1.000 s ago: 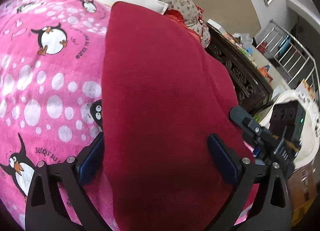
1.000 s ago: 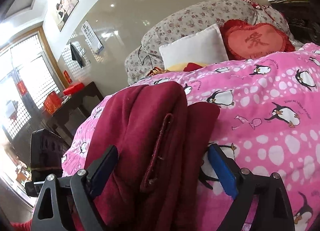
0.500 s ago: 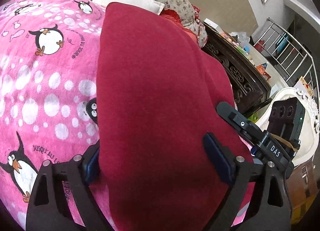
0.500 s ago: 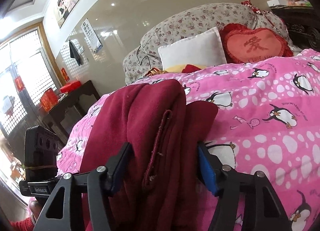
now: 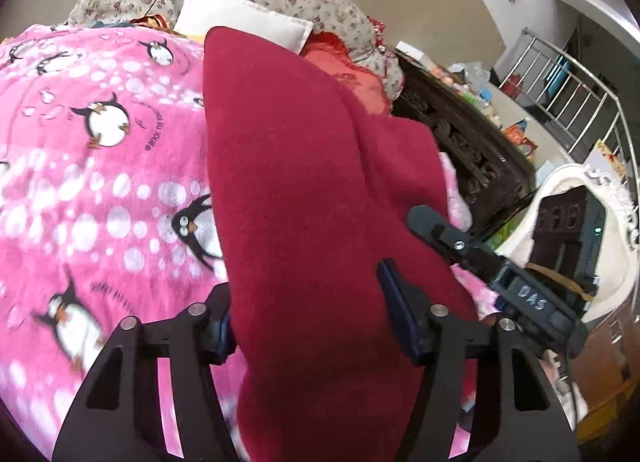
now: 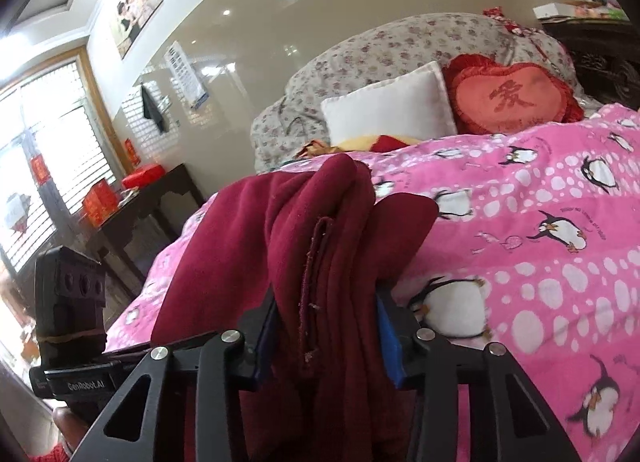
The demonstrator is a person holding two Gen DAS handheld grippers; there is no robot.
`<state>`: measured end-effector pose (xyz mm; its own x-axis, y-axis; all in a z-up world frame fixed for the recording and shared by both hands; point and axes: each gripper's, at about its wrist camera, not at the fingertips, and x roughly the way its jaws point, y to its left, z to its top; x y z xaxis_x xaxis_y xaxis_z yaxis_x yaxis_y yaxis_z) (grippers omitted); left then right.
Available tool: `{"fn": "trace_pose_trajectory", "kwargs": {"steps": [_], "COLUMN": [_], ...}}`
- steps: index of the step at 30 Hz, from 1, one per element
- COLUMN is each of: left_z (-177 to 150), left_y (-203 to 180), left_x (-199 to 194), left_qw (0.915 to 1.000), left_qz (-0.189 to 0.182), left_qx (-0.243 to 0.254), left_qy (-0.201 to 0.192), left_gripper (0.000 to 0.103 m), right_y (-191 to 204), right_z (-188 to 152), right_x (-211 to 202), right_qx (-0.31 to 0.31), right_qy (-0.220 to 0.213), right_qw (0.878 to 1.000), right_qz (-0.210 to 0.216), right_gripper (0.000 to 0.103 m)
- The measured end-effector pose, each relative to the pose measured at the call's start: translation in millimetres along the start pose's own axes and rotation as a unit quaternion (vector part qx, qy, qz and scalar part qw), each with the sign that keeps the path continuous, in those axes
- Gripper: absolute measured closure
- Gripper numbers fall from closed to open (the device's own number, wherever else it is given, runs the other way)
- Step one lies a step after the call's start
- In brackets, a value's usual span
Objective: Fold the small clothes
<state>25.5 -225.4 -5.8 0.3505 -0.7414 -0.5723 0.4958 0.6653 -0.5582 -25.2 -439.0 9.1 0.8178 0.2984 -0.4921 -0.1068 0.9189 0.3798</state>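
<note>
A dark red fleece garment (image 5: 304,166) lies folded in a long strip on a pink penguin-print blanket (image 5: 96,166). My left gripper (image 5: 308,314) has its jaws closed in on the near end of the strip, cloth bulging between the blue pads. In the right wrist view the same garment (image 6: 320,230) shows as a bunched stack of layers with a frayed seam. My right gripper (image 6: 326,336) is shut on that bunched end. The other gripper shows in each view: the right one at the right (image 5: 496,274), the left one at lower left (image 6: 72,342).
The pink blanket (image 6: 540,230) covers the bed. A white pillow (image 6: 392,110), a red heart cushion (image 6: 508,98) and a floral quilt (image 6: 400,46) lie at the head. Dark carved furniture (image 5: 460,142) stands beside the bed, a dark side table (image 6: 136,218) on the other side.
Both grippers have closed: the right one went from wide open to clamped on the bunched cloth, the left one narrowed onto the strip's end. The garment has lifted slightly.
</note>
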Motion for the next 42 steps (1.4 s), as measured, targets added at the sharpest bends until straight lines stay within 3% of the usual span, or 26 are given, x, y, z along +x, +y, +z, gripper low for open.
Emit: {"fn": "trace_pose_trajectory", "kwargs": {"steps": [3,7,9,13,17,20,23,26,28,31,34,38,39,41,42], "left_z": [-8,-32,-44,-61,-57,-53,-54,-60,-62,-67,-70,-80,-83,-88,-91], "left_y": [-10,-9,6,42,36,24,19,20,18,19,18,10,7,4,2], "left_x": [-28,-69,-75,-70,-103,-114,-96,-75,-63,-68,-78,-83,-81,-80,-80], "left_qw": [0.9997,0.9972,0.9965,0.9926,0.9914,0.9889,0.9885,0.9789,0.9751,0.9736,0.9749,0.9737,0.9718,0.9711,0.9712], "left_qz": [0.015,0.062,0.076,0.094,0.126,0.144,0.151,0.204,0.22,0.226,0.222,0.227,0.234,0.237,0.237], "left_qx": [0.012,0.036,0.015,-0.054,-0.037,-0.017,-0.009,0.013,0.028,0.032,0.02,0.022,0.026,0.029,0.029], "left_qy": [0.016,0.02,0.031,0.055,0.003,-0.029,-0.008,-0.001,0.005,-0.001,0.0,-0.006,-0.007,-0.01,-0.008], "left_gripper": [0.042,0.042,0.042,0.042,0.042,0.04,0.04,0.04,0.035,0.034,0.034,0.034,0.034,0.034,0.034], "right_y": [27,56,61,49,78,100,116,107,92,89,103,123,124,118,111], "right_z": [-2,-27,-44,-55,-30,-16,-15,-29,-33,-28,-32,-63,-71,-95,-101], "right_x": [-11,-15,-4,11,-26,-25,12,58,67,38,-4,-40,-38,-29,-27], "right_qx": [-0.023,-0.026,-0.017,0.028,-0.035,-0.068,-0.109,-0.15,-0.135,-0.113,-0.139,-0.166,-0.177,-0.222,-0.216], "right_qy": [0.027,0.063,0.078,0.13,0.052,0.047,0.087,0.143,0.151,0.137,0.126,0.14,0.149,0.155,0.153], "right_qw": [0.999,0.997,0.996,0.991,0.997,0.997,0.99,0.977,0.978,0.983,0.982,0.976,0.973,0.96,0.961], "right_qz": [0.004,0.039,0.043,0.001,-0.044,0.001,0.016,-0.055,-0.058,-0.034,-0.036,0.0,-0.006,-0.076,-0.082], "right_gripper": [0.061,0.061,0.057,0.046,0.046,0.046,0.052,0.069,0.072,0.072,0.071,0.071,0.071,0.07,0.069]}}
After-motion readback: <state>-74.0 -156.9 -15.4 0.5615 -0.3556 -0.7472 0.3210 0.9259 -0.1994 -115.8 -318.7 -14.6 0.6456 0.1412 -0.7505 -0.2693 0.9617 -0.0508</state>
